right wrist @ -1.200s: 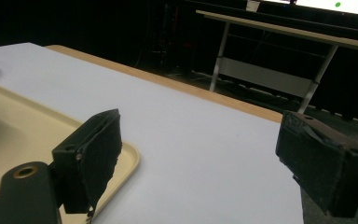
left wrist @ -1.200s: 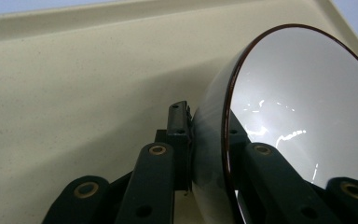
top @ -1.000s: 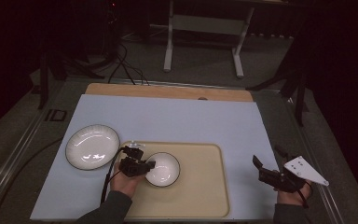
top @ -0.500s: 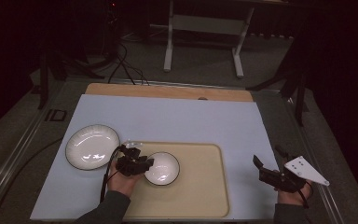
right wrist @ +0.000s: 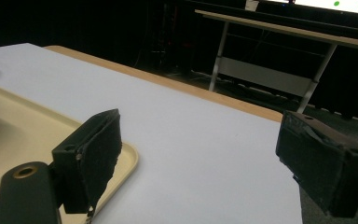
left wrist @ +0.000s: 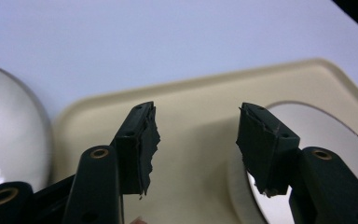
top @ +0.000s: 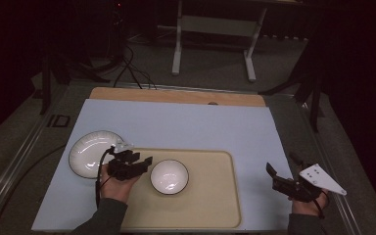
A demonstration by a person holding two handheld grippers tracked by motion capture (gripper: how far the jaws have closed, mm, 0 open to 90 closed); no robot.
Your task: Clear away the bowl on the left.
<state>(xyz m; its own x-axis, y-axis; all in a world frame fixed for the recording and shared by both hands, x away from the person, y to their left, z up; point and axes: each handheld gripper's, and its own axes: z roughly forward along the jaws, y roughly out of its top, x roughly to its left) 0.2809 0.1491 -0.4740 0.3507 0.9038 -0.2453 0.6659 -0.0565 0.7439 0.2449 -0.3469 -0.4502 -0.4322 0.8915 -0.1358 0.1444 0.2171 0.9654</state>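
A small white bowl (top: pixel 169 176) with a dark rim stands upright on the left part of a beige tray (top: pixel 210 205). My left gripper (top: pixel 147 164) hovers just left of the bowl, slightly above the tray. Its jaws have just been opening and hold nothing. In the left gripper view the bowl (left wrist: pixel 317 133) lies past the right-hand jaw, outside the gap of the left gripper (left wrist: pixel 196 135). My right gripper (top: pixel 281 164) rests near the table's right front corner, open and empty. In the right gripper view the right gripper (right wrist: pixel 200 140) stands wide over the blue mat.
A larger white plate (top: pixel 90 153) lies on the blue mat left of the tray, close behind my left hand. The tray's right half (right wrist: pixel 28 130) is bare. A wooden strip (top: pixel 176 95) borders the mat's far side, and a desk frame stands beyond the table.
The left gripper opened and let go of the bowl's rim, then drew back left and rose a little. The bowl stays on the tray. The right gripper has not moved.
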